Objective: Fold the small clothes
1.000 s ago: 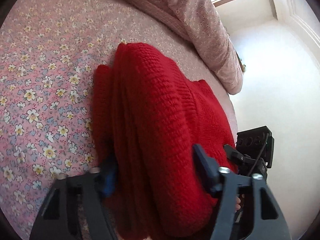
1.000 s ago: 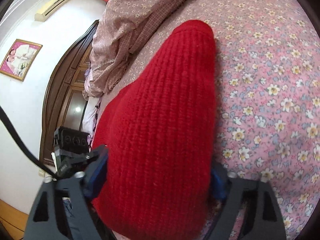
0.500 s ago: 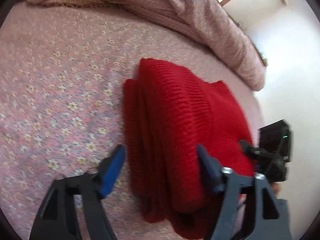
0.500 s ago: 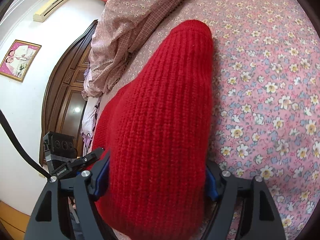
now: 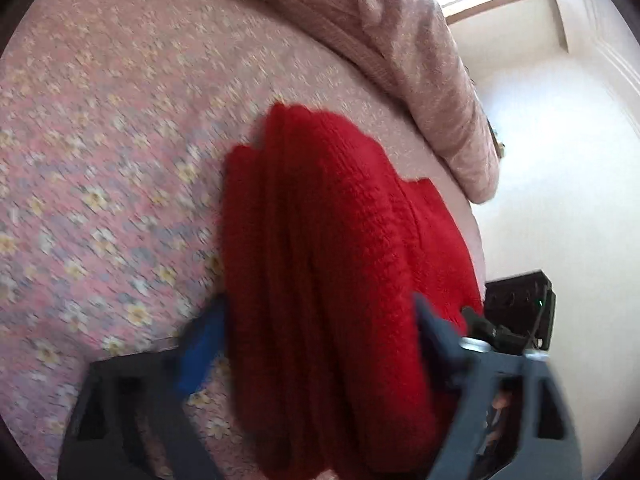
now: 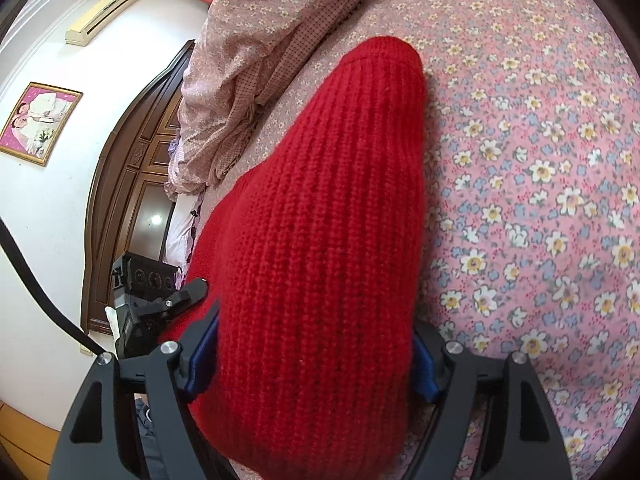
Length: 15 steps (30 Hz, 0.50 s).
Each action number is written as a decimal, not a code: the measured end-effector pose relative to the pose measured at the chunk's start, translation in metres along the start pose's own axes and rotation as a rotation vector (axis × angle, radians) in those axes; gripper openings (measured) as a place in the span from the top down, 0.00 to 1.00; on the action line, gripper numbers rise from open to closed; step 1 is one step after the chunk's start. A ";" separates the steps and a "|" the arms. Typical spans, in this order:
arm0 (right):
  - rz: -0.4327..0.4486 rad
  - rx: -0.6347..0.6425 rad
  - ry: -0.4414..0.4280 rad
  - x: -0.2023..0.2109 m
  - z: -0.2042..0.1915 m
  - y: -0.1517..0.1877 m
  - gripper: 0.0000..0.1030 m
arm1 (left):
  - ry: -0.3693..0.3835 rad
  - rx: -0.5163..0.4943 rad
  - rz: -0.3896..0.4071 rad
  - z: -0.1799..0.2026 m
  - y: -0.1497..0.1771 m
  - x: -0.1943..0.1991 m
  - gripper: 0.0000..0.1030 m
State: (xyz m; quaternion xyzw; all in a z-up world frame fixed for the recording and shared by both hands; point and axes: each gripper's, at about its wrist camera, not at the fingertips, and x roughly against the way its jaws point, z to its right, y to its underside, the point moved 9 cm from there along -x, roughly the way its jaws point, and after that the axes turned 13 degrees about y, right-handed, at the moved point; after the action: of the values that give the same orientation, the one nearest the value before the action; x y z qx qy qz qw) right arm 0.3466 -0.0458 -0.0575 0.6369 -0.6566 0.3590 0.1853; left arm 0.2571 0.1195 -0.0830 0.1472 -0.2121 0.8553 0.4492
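A folded red knitted sweater (image 5: pixel 340 220) lies on the floral bed sheet (image 5: pixel 100 160), its stacked layers showing along its left side. My left gripper (image 5: pixel 316 336) straddles its near end and its jaws are closing. The blue pad (image 5: pixel 200 344) just meets the sweater's edge without squeezing it. In the right wrist view the same sweater (image 6: pixel 340 180) bulges up between the fingers of my right gripper (image 6: pixel 312 360), which is shut on it, both blue pads against the knit. The left gripper's black body (image 6: pixel 148 288) shows beside it.
A rumpled pink quilt (image 5: pixel 400 40) is piled along the far side of the bed, also the quilt (image 6: pixel 248 60) in the right view. The mattress edge drops off near a white wall (image 5: pixel 560 200). A dark wooden wardrobe (image 6: pixel 132 184) stands beyond the bed.
My left gripper let go of the sweater and drew back with jaws wide. It has now come forward over the sweater again with jaws narrower. The right gripper kept its hold and stayed still.
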 end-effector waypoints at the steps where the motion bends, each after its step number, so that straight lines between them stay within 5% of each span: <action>1: 0.001 0.001 0.001 0.000 0.000 0.000 0.22 | 0.015 0.010 0.005 0.002 0.001 -0.004 0.37; 6: 0.013 0.009 0.007 0.001 -0.002 0.000 0.24 | 0.080 0.050 0.026 0.000 0.001 -0.001 0.60; 15: 0.061 0.121 0.076 0.013 -0.019 -0.002 0.37 | -0.007 -0.085 0.077 0.025 -0.009 0.016 0.68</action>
State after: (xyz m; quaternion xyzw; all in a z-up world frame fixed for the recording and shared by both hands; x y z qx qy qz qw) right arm 0.3424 -0.0413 -0.0348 0.6126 -0.6454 0.4274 0.1600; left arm 0.2570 0.1228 -0.0527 0.1226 -0.2554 0.8616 0.4212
